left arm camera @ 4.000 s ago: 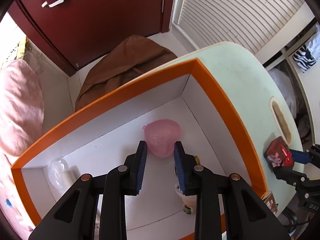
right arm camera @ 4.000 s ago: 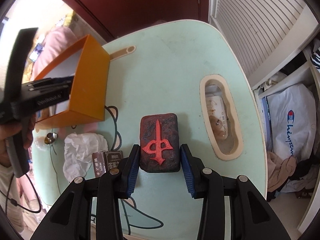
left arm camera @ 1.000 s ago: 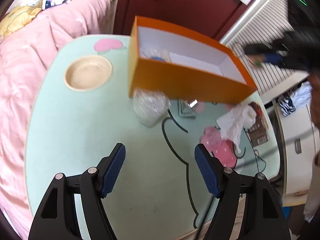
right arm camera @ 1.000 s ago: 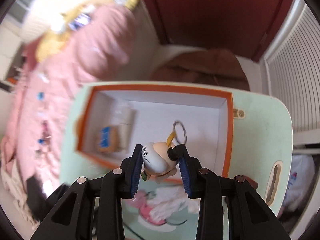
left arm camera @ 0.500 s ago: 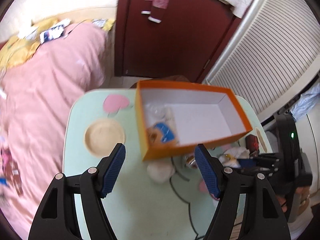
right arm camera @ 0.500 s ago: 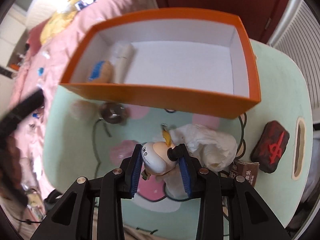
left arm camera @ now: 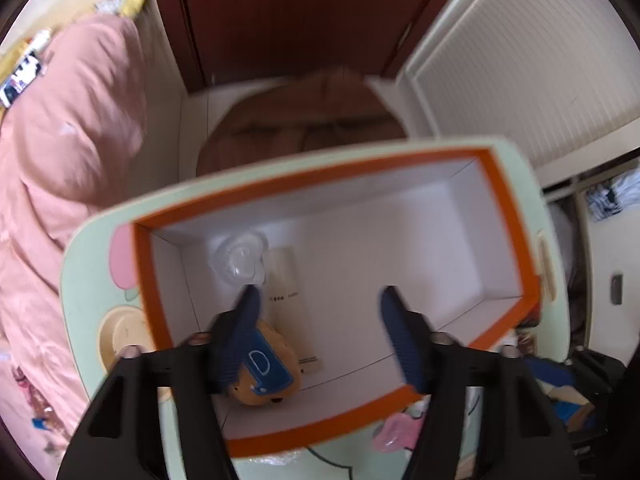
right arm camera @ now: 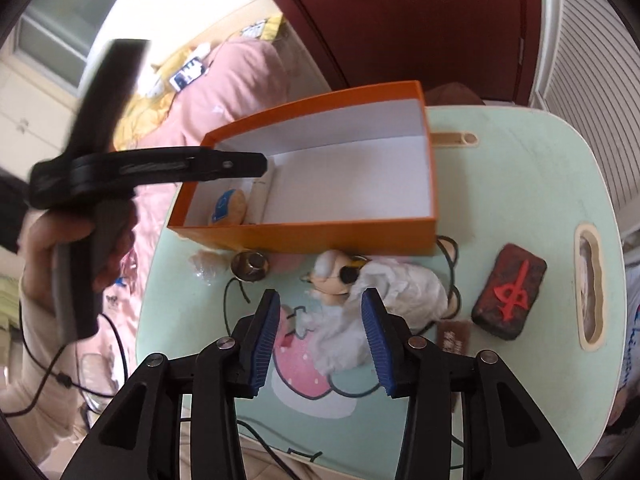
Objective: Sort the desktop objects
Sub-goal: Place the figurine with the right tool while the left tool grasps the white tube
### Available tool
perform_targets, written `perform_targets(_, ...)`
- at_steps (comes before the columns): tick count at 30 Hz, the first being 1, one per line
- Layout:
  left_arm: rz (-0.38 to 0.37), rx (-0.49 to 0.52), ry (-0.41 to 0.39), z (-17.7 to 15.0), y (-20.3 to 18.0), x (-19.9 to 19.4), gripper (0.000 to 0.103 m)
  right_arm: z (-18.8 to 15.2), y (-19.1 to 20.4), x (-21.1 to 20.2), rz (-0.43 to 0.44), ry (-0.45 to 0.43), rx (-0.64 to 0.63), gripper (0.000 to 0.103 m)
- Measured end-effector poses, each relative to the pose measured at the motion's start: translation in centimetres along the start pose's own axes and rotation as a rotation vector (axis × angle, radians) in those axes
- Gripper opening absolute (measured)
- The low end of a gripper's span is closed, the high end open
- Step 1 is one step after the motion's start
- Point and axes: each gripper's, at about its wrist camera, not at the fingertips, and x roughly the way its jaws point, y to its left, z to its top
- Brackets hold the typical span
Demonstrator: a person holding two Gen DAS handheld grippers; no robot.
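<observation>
An orange box (left arm camera: 508, 216) with a white inside stands on the pale green table (right arm camera: 512, 184). In it lie a brown toy with a blue patch (left arm camera: 268, 376), a white tube (left arm camera: 286, 288) and a clear plastic piece (left arm camera: 238, 258). My left gripper (left arm camera: 320, 320) is open over the box, empty; it also shows in the right wrist view (right arm camera: 256, 168). My right gripper (right arm camera: 320, 324) is open and empty above the table. A small doll keychain (right arm camera: 334, 276) lies just ahead of it beside crumpled white tissue (right arm camera: 396, 292). A red mahjong block (right arm camera: 508, 296) lies to the right.
A metal cap (right arm camera: 252, 266), a crumpled clear wrapper (right arm camera: 206, 266) and a dark cable (right arm camera: 236, 300) lie in front of the box (right arm camera: 320, 236). A small brown packet (right arm camera: 454, 338) sits by the block. The table has a slot (right arm camera: 588, 288) at right. A pink bed (left arm camera: 60, 160) is left.
My right gripper has opened and let go of the doll keychain, which now lies on the table by the tissue. My left gripper has moved in over the orange box.
</observation>
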Motion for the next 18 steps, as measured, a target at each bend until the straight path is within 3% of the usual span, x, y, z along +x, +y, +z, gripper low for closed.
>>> perform_targets(1, -0.003, 0.0, 0.019, 0.1, 0.1, 0.5, 0.041, -0.1, -0.4, -0.2, 0.001, -0.001, 0.008, 0.042)
perform_targets(7, 0.004, -0.005, 0.068, 0.6, -0.1, 1.1, 0.041, -0.7, -1.8, -0.8, 0.031, -0.007, 0.051, 0.042)
perform_targets(12, 0.05, -0.028, 0.051, 0.8, -0.1, 0.5, 0.041, -0.6, -2.1, -0.9, 0.044, -0.005, 0.059, 0.042)
perform_targets(16, 0.082, 0.012, 0.1, 0.3, -0.5, 2.8, 0.041, -0.5, -2.3, -0.9, 0.053, -0.005, 0.066, 0.042)
perform_targets(18, 0.094, 0.046, 0.082, 0.0, -1.1, 3.0, 0.032, -0.4, -2.3, -1.0, 0.053, -0.009, 0.067, 0.042)
